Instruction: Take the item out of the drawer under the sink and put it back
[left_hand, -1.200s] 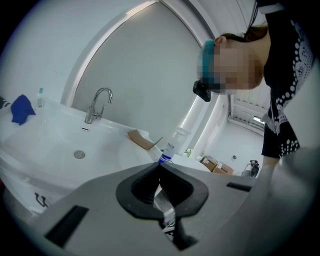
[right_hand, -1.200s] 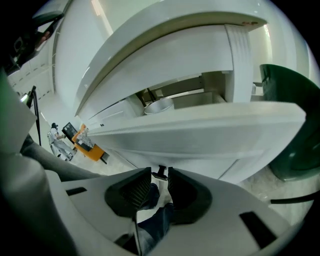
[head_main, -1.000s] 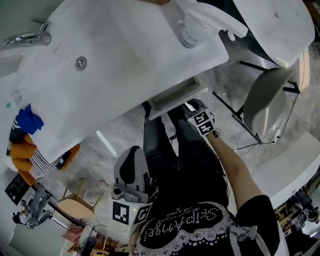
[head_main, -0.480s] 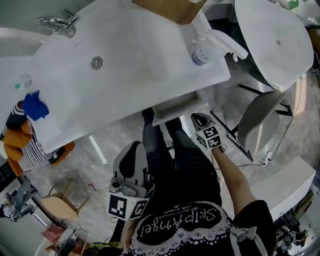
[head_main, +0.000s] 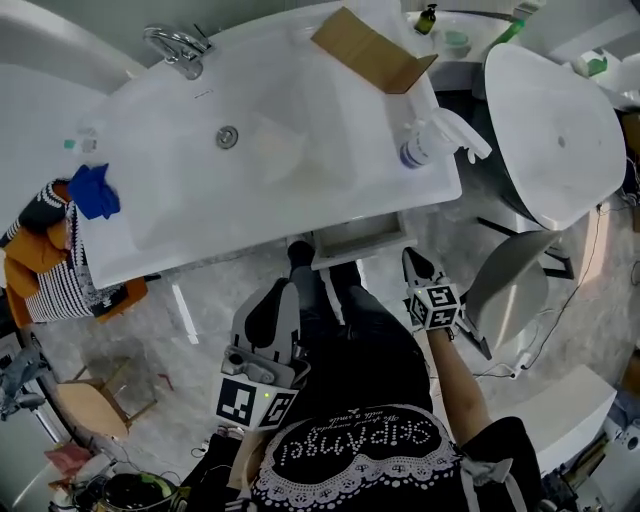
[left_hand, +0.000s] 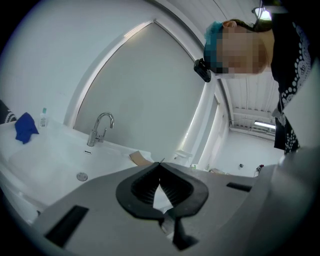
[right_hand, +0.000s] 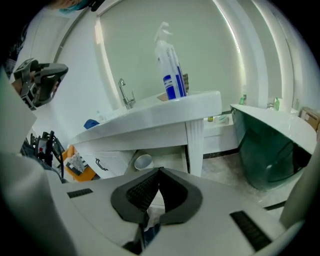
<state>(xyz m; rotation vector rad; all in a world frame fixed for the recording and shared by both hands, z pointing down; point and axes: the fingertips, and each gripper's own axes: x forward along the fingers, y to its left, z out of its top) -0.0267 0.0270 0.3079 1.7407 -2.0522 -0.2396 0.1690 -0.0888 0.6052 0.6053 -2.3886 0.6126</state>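
Under the white sink top (head_main: 300, 170) the drawer (head_main: 358, 240) stands pulled out. The right gripper view shows a white cup-like item (right_hand: 143, 161) lying inside the drawer (right_hand: 170, 159). My right gripper (head_main: 411, 257) hovers just right of the drawer's front; its jaws (right_hand: 160, 170) are shut, tips touching, with nothing between them. My left gripper (head_main: 283, 292) is held in front of the person's legs, left of the drawer. Its jaws (left_hand: 160, 164) are also shut and empty, pointing over the basin toward the faucet (left_hand: 101, 127).
On the sink top stand a spray bottle (head_main: 430, 140), an open cardboard box (head_main: 370, 50) and a blue cloth (head_main: 95, 190). A faucet (head_main: 175, 45) is at the back. A big white tub (head_main: 560, 120) fills the right. Striped and orange clothes (head_main: 50, 270) hang at the left.
My right gripper has pulled back and up from the drawer's front. The left gripper has risen a little. The head view has swung so more of the sink top shows.
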